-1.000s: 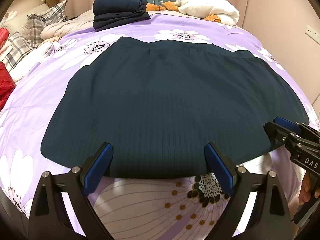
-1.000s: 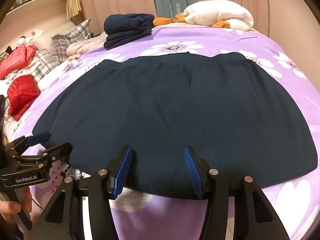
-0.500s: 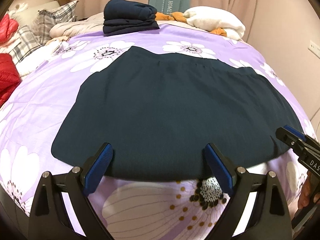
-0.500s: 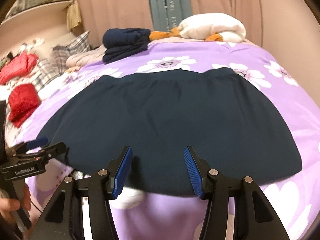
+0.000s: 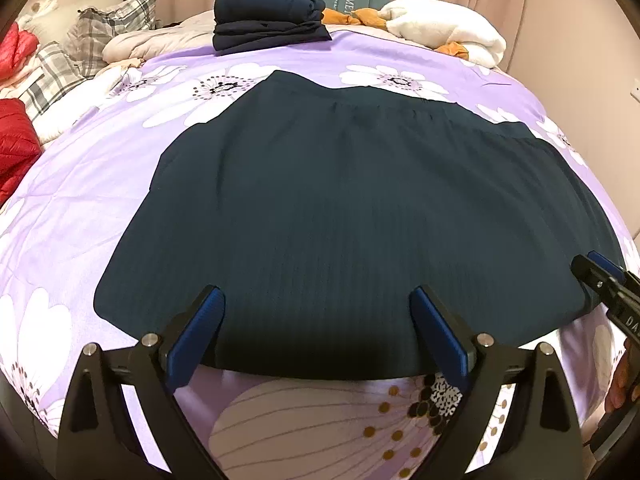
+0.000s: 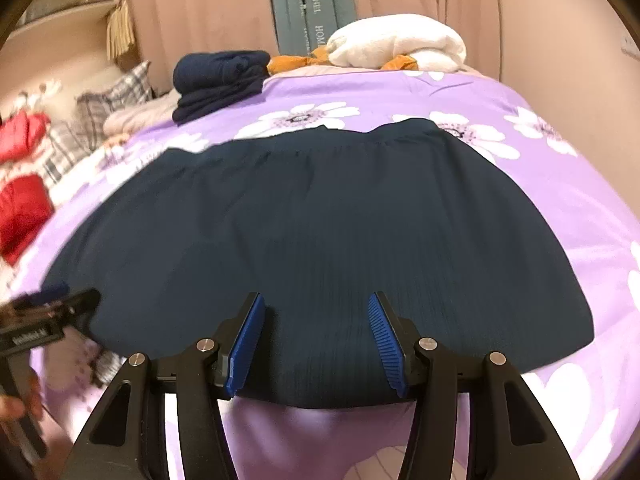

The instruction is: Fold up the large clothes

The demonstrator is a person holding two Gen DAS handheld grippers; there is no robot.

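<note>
In the left wrist view, a red jacket [image 5: 14, 148] and plaid pillows [image 5: 92, 36] sit at the left edge of the frame. At upper centre a folded navy stack [image 5: 266, 16] rests on the purple flowered bed [image 5: 80, 208], with a white bundle [image 5: 444, 30] at upper right.

The dark ribbed skirt [image 5: 352, 216] lies spread flat across the middle of the frame, waistband toward the top, wide hem toward the bottom. It looks soft, light and limp, probably a little stretchy; it should drape and sag rather than hold shape, so pinching right at the hem edge near each lower corner seems the best hold.

The left tool [image 5: 316, 336] stands with its fingers wide apart over the hem, gripping nothing. In the right wrist view the right tool [image 6: 316, 340] is likewise parted at the hem of the skirt [image 6: 320, 216], holding nothing.
</note>
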